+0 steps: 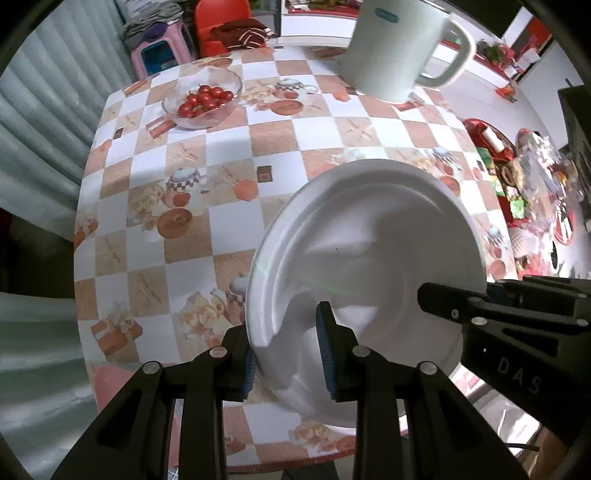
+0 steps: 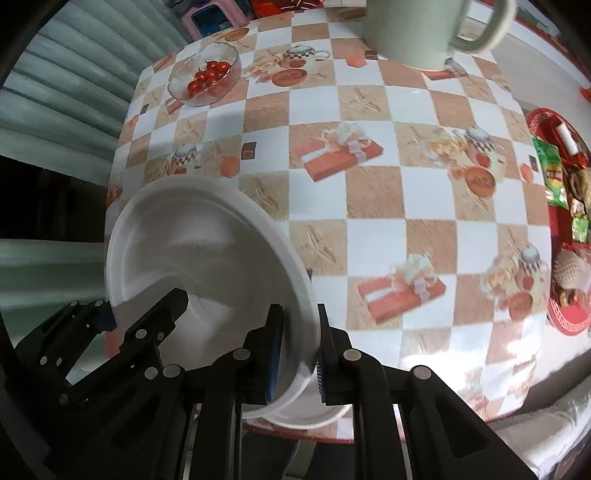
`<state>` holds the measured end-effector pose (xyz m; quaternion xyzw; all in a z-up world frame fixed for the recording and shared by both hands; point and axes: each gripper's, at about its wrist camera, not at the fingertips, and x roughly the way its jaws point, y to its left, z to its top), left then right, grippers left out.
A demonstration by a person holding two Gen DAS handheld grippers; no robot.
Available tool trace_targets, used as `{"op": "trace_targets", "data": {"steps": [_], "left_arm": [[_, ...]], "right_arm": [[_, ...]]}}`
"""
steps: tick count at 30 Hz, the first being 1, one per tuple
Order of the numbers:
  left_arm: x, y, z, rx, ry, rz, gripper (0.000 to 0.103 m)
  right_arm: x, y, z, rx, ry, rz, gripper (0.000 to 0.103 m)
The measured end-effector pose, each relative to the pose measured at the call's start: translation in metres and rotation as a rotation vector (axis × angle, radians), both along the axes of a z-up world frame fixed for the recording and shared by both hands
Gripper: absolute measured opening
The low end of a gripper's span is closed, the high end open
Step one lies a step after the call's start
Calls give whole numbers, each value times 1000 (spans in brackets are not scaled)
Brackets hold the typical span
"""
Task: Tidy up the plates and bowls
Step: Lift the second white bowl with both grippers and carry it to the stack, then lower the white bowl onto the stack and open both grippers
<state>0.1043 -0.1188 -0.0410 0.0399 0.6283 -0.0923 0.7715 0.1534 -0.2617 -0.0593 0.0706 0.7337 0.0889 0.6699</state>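
A white plate (image 1: 369,236) is held tilted above the near edge of the checkered table (image 1: 221,155). My left gripper (image 1: 288,354) is shut on the plate's left rim, one finger inside and one outside. My right gripper (image 2: 297,362) is shut on the plate's (image 2: 207,236) right rim. Beneath it a second white plate or bowl (image 2: 306,417) peeks out at the table edge. The right gripper (image 1: 443,299) also shows in the left wrist view, and the left gripper (image 2: 147,314) in the right wrist view.
A glass bowl of cherry tomatoes (image 1: 203,98) sits at the far left of the table. A large pale kettle or jug (image 1: 399,44) stands at the far side. A red tray of snacks (image 2: 565,206) lies along the right edge. Stools and a chair (image 1: 218,26) stand beyond.
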Motion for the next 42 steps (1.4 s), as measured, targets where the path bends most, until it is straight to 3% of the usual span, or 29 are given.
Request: {"op": "trace_targets", "data": {"steps": [17,27,42], "left_arm": [[-45,-25,-3,16,19,-170,31],[-60,-41,-23,35,67,-227,31],[-64,-52,-62,81,151,-249,32]], "right_arm": [[-65,-23,8,-27,20,-129,17],[-93,-37,-10,-31,71,-201,18],[-113,-43,-51,-32,140,-222,19]]}}
